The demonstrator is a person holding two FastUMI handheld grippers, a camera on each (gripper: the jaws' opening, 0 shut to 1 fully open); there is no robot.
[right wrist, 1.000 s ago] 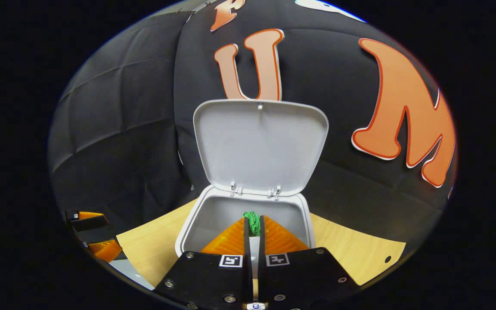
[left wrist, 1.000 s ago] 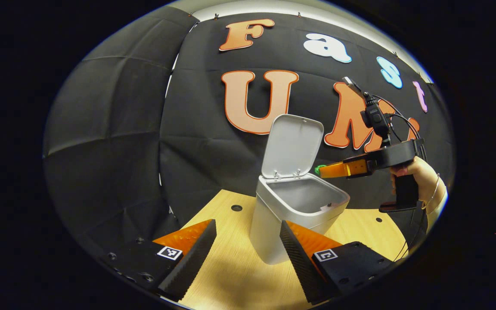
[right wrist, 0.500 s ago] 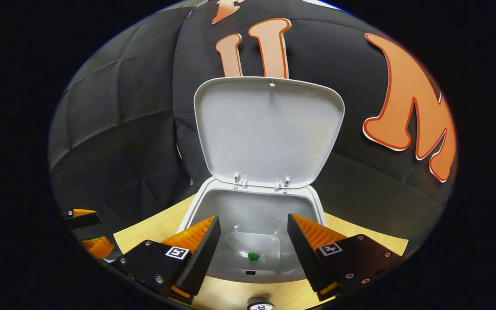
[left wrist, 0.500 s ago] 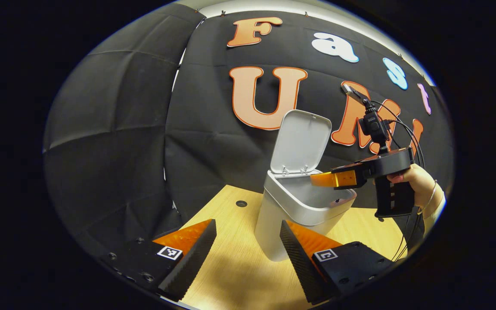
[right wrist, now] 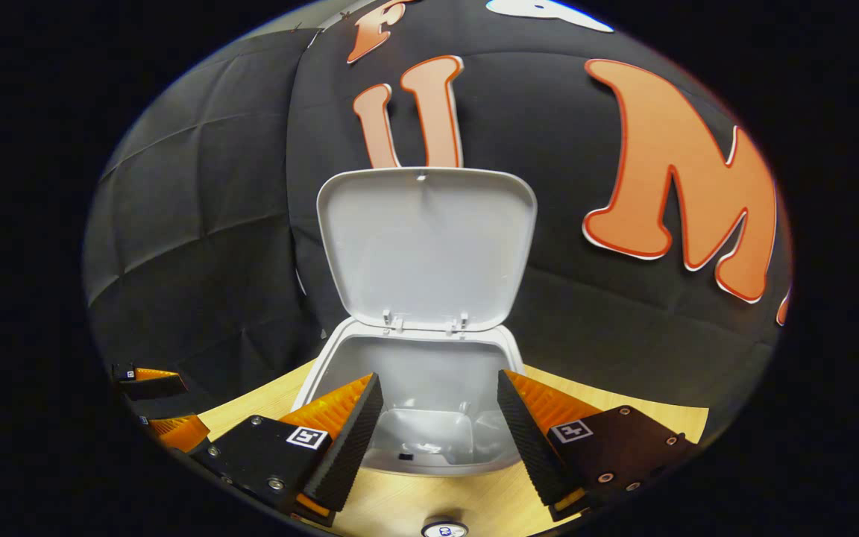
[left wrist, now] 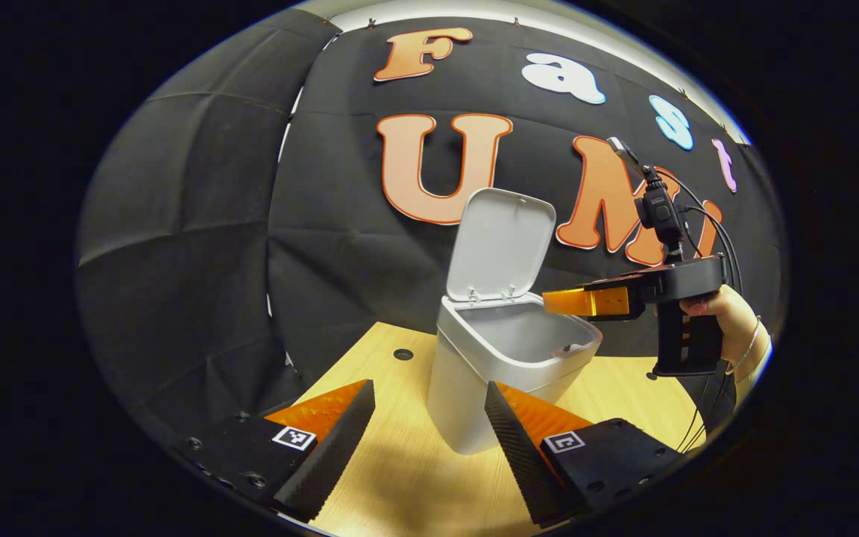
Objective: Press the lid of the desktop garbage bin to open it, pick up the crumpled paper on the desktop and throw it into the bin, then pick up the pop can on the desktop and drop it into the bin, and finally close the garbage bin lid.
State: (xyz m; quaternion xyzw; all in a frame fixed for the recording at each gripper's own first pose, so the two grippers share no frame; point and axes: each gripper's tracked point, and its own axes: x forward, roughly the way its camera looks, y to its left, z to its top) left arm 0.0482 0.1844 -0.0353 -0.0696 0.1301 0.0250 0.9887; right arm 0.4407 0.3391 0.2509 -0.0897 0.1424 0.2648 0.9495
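A white desktop bin (left wrist: pixel 467 388) stands on the wooden table (left wrist: pixel 400 485) with its lid (left wrist: pixel 500 242) swung upright. My left gripper (left wrist: pixel 429 440) is open, low over the table just short of the bin, with nothing between its fingers. A hand (left wrist: pixel 724 321) holds my right gripper (left wrist: pixel 552 302) level above the bin's right rim. In the right gripper view, that gripper (right wrist: pixel 437 436) is open and empty, looking down into the bin's mouth (right wrist: pixel 437 380), with the raised lid (right wrist: pixel 426 246) straight ahead. The bin's pale bottom (right wrist: pixel 429 440) shows between the fingers.
The booth's black cloth wall rises right behind the bin. The table has small round holes (left wrist: pixel 403 354) near the bin. The left gripper (right wrist: pixel 153 403) sits low at the far left of the right gripper view. Cables hang from the right gripper's handle (left wrist: pixel 705 418).
My right gripper, shut on a green paper ball over the bin, opened; the ball dropped inside. The gripper has since drawn back a little. My left gripper stayed open.
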